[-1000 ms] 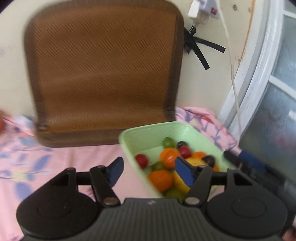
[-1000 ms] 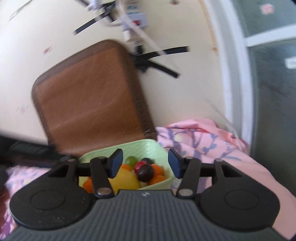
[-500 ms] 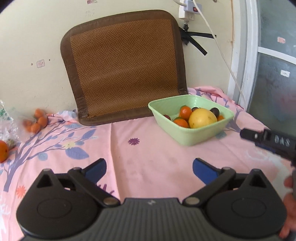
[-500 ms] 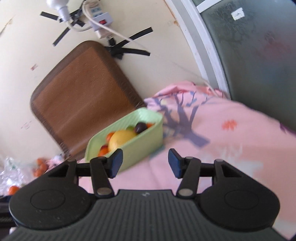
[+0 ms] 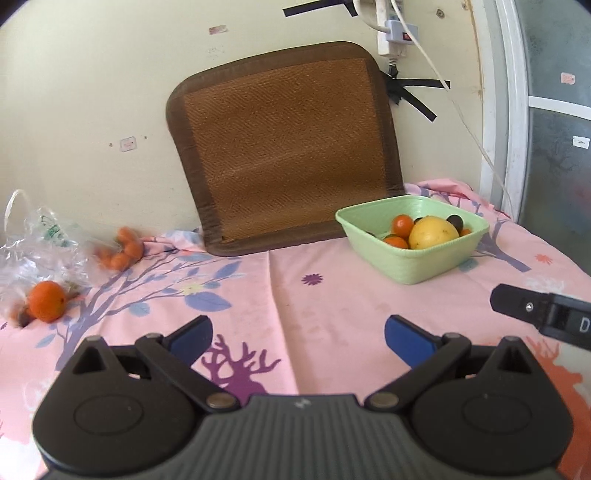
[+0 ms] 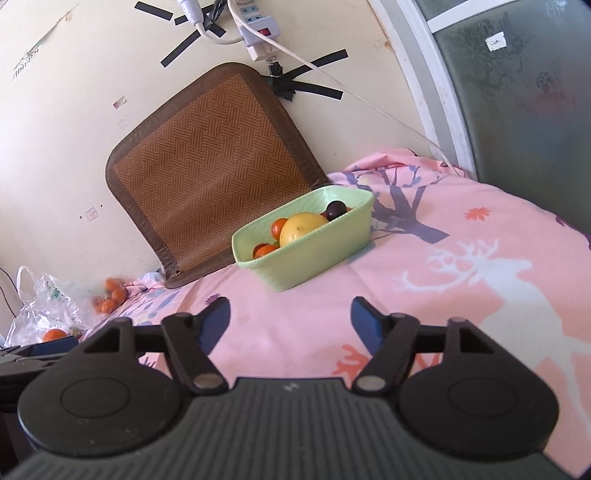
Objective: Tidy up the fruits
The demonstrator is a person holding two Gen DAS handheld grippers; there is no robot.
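Observation:
A light green basket [image 5: 424,264] stands at the back right of the pink tablecloth, holding a yellow fruit [image 5: 433,233], small orange fruits and dark plums; it also shows in the right wrist view [image 6: 314,251]. A loose orange [image 5: 47,300] lies at the far left by a plastic bag [image 5: 37,243], with a cluster of small oranges [image 5: 123,253] behind it. My left gripper [image 5: 297,338] is open and empty, well short of the basket. My right gripper [image 6: 290,319] is open and empty, also back from the basket; part of it shows at the left wrist view's right edge [image 5: 543,314].
A brown woven mat [image 5: 284,158] leans on the wall behind the basket. A power strip and cable [image 5: 397,31] hang on the wall. A window frame [image 5: 506,110] stands at the right. The pink tablecloth [image 5: 314,306] lies between grippers and basket.
Both grippers have pulled back from the basket, which now looks smaller and farther. Both have opened wider. The loose oranges and bag have come into view at the left.

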